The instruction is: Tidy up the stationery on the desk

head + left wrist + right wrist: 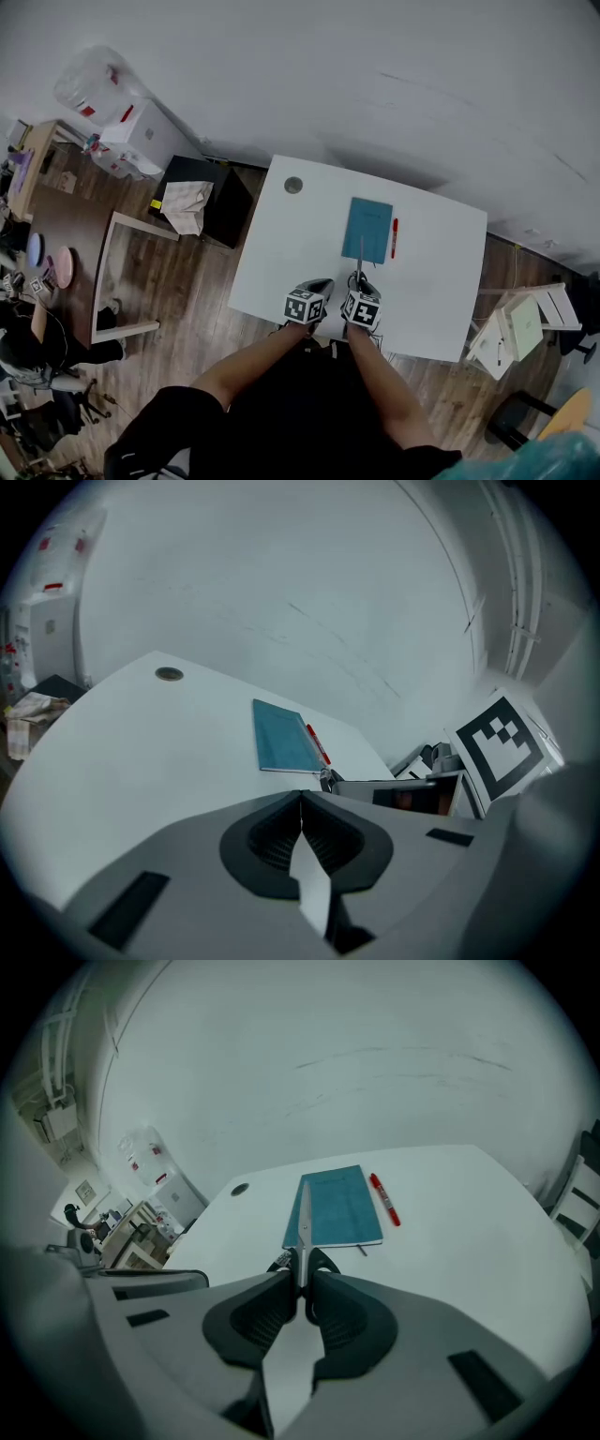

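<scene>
A teal notebook (pixel 367 230) (pixel 281 736) (pixel 333 1207) lies flat on the white desk (pixel 281 253), with a red pen (pixel 395 237) (pixel 317 744) (pixel 383 1198) alongside its right edge. My right gripper (pixel 361 284) (pixel 302 1283) is shut on a pair of scissors (pixel 360 255) (pixel 304 1218). Their closed blades point away over the notebook's near edge, and their black handles sit at the jaws. My left gripper (pixel 316 286) (pixel 302 803) is just left of it near the desk's front edge, shut with nothing in it.
A round cable hole (pixel 293 185) (pixel 169 674) sits at the desk's far left corner. A black cabinet (pixel 225 202) with a cloth on it stands left of the desk. A white folding chair (pixel 520 323) stands to the right, and a white frame (pixel 117 277) lies on the floor.
</scene>
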The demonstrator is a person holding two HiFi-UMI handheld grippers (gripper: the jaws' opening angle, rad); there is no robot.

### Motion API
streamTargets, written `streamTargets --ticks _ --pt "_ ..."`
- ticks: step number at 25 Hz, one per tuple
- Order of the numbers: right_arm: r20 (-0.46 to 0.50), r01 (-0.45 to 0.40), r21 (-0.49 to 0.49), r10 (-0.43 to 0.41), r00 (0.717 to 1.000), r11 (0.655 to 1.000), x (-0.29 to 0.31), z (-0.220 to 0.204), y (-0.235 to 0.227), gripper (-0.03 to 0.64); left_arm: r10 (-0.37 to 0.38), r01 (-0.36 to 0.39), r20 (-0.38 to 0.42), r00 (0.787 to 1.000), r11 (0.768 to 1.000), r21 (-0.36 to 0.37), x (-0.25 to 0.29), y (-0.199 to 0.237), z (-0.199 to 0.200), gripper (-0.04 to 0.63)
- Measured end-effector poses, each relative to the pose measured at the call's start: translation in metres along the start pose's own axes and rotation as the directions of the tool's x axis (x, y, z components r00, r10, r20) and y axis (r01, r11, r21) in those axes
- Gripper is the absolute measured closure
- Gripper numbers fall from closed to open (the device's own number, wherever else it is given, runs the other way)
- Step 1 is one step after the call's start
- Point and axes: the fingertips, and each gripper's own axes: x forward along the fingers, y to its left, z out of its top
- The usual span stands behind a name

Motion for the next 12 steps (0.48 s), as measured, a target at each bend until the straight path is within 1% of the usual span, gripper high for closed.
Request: streamTargets --ticks 5,8,12 --pt "0.005 0.003 0.034 -0.004 1.0 0.999 -0.002 0.021 -0.049 0.529 0.026 -0.026 0.005 1.0 1.0 0.007 0.037 -0.032 0.008 0.581" --pt "0.011 0.023 0.041 -0.023 1.0 0.999 -0.002 0.034 -0.08 0.529 0.024 -0.024 0.011 1.0 1.0 0.004 0.06 -0.049 0.013 0.581" --pt "0.002 0.041 0.077 -0.041 0.999 0.996 0.003 0.042 -0.121 0.529 0.027 -0.027 0.025 0.999 1.0 0.009 0.086 -0.071 0.021 0.581"
